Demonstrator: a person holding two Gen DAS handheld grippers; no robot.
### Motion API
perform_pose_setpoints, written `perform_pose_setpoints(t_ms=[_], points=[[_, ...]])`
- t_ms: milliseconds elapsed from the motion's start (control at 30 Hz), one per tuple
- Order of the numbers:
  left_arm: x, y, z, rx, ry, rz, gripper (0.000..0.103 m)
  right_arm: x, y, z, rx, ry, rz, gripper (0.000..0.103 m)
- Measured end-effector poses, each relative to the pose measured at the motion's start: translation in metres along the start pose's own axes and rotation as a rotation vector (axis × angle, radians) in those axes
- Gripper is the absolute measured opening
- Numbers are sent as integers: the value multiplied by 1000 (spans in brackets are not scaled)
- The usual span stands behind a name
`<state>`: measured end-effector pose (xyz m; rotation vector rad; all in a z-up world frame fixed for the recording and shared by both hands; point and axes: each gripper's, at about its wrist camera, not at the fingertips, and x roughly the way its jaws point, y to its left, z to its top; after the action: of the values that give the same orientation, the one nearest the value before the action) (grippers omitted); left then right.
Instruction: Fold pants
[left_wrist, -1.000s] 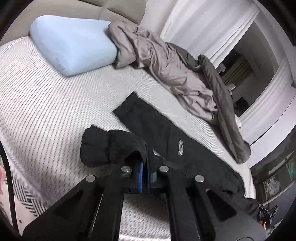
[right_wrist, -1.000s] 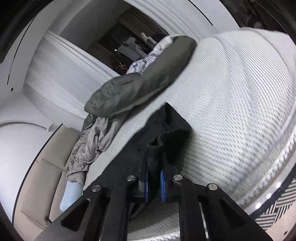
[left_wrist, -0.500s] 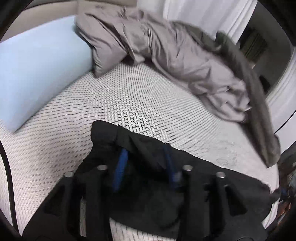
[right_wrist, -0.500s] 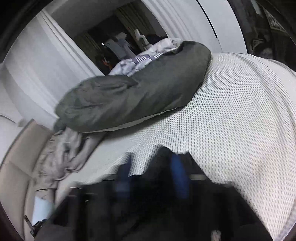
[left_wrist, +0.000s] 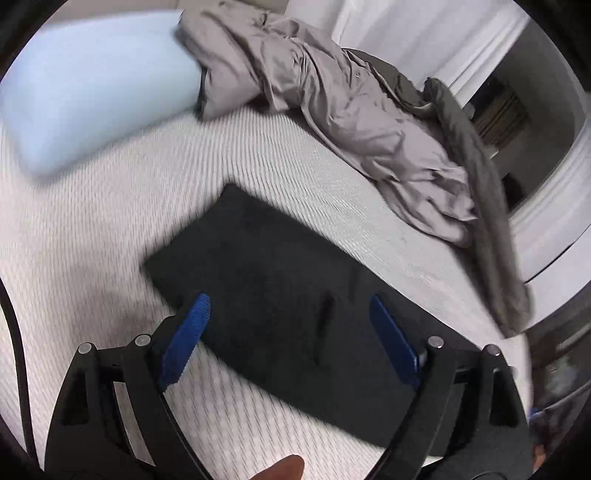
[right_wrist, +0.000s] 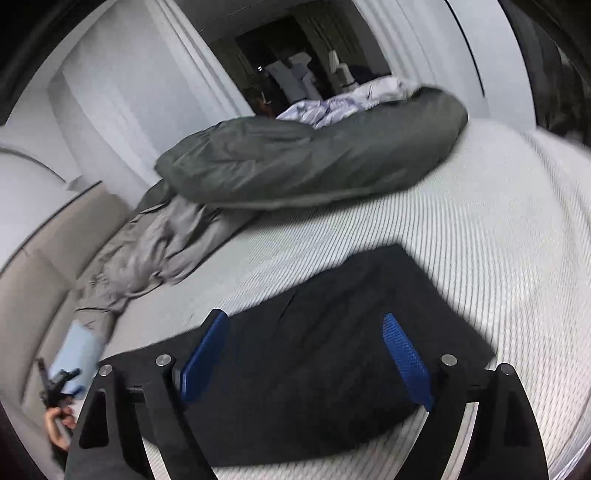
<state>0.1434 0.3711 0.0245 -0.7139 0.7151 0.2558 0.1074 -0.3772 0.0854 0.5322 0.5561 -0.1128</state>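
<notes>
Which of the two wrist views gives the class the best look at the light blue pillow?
The left wrist view: the light blue pillow fills the upper left, large and almost whole, beside the grey bedding. The right wrist view shows only a small corner at the lower left edge.

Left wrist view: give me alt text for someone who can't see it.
Black pants lie folded flat on a white bed, under the open left gripper, which holds nothing. Behind them sit a pale blue pillow and a crumpled grey blanket.
</notes>
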Motion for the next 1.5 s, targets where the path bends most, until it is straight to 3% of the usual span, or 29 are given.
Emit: perform_pose_setpoints(t_ms=[167,267,400,500,600,633,667,700,800,833,867,967,1133,1233,1267,1400,1467,1500], points=[[-14,2,-54,-58,65,-108,79,3,-14,-45,80,120,54,87],[-3,-8,-78,-13,132,-106,79,15,-23,-65,103,202,71,87],[31,-4,-94,-93,228,-108,75,23,-40,-76,148,261,94,87],[52,-6,-91,-97,228,-110,70,23,-53,-77,173,273,130,87],[63,-12,-78,-94,192,-98,49,28,-67,-70,231,260,169,87],[65,-14,-75,-95,178,-83,29,33,-72,-66,256,252,175,87],[68,-14,-72,-94,171,-70,18,40,-78,-64,300,236,183,87],[77,-16,-63,-93,160,-70,16,46,-82,-62,332,220,185,85],[78,-21,-57,-67,117,-41,9,63,-92,-52,412,174,154,60],[76,-24,-57,-49,103,-30,8,67,-93,-51,417,162,140,41],[73,-26,-57,-32,91,-22,7,68,-93,-50,409,145,124,16],[58,-26,-60,-12,83,-27,5,55,-85,-54,373,70,92,6],[5,-20,-91,76,64,-2,5,3,-80,-64,317,65,112,6],[-22,-8,-114,119,73,14,7,-20,-88,-80,315,119,106,7],[-26,-6,-121,141,75,28,9,-21,-89,-81,280,146,67,9],[-42,-5,-133,167,61,84,14,-30,-90,-87,250,177,-20,32],[-65,-9,-139,203,7,111,23,-51,-88,-86,221,117,-61,50],[-75,-12,-143,223,-19,127,27,-66,-85,-86,185,83,-98,53]])
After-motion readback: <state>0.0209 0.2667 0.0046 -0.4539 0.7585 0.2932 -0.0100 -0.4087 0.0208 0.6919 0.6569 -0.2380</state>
